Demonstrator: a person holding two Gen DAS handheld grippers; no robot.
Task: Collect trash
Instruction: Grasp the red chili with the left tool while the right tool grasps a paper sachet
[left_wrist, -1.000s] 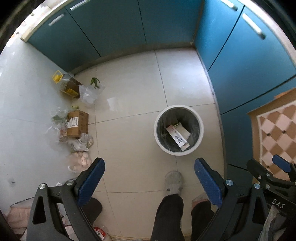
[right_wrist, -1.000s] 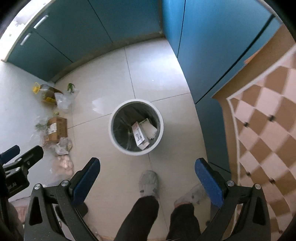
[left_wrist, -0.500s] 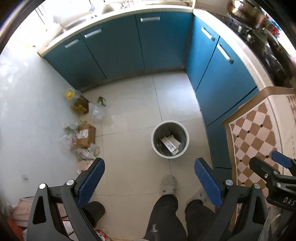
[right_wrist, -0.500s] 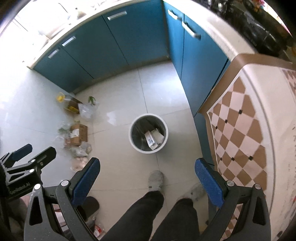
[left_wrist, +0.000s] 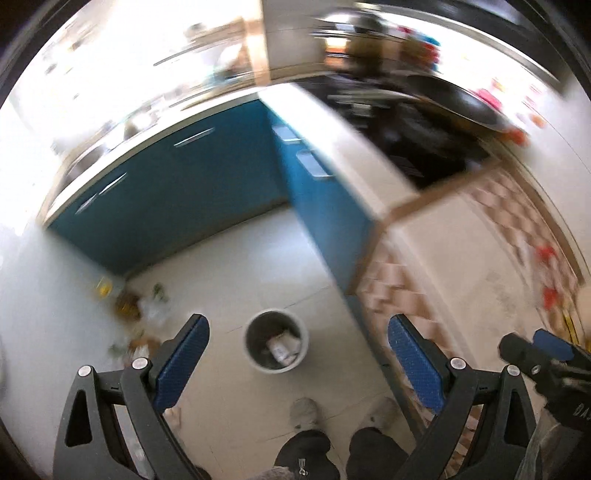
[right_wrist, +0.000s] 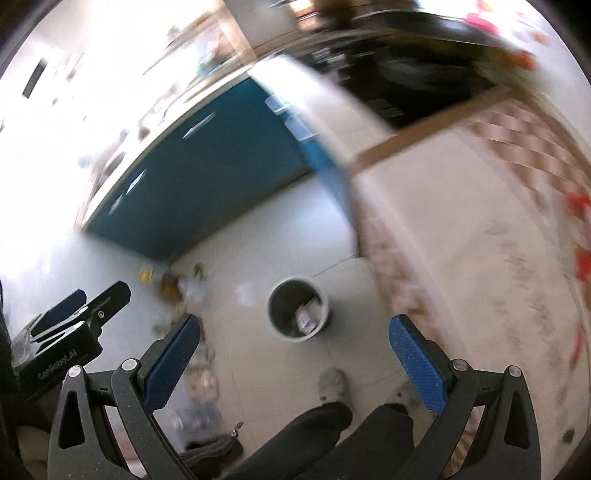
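Spreading across both blurred views, the pale tiled floor (left_wrist: 236, 258) fills the middle, bounded at the back and on the right by blue cabinets (left_wrist: 192, 184) under a light countertop (left_wrist: 351, 147), with a checked tablecloth (left_wrist: 406, 295) covering a surface on the right. A round white trash bin (left_wrist: 276, 345) with a dark liner stands on the floor near the cabinet corner, upright, holding a few pieces of paper or card; in the right wrist view the same bin (right_wrist: 298, 313) sits between the two blue pads. Along the white wall on the left lies a scatter of trash (left_wrist: 136, 310), well apart from the bin: something yellow, a brownish item, clear plastic bags and a bit of green, all too smeared to name exactly. The person's dark trouser legs (left_wrist: 332, 458) and grey slippers (left_wrist: 306, 411) show at the bottom, just short of the bin. The left gripper (left_wrist: 295, 354) is held high above the floor with its jaws spread wide and nothing between them. The right gripper (right_wrist: 293, 349) is likewise wide apart and empty, and it also appears at the right edge of the left wrist view, beside the tablecloth.
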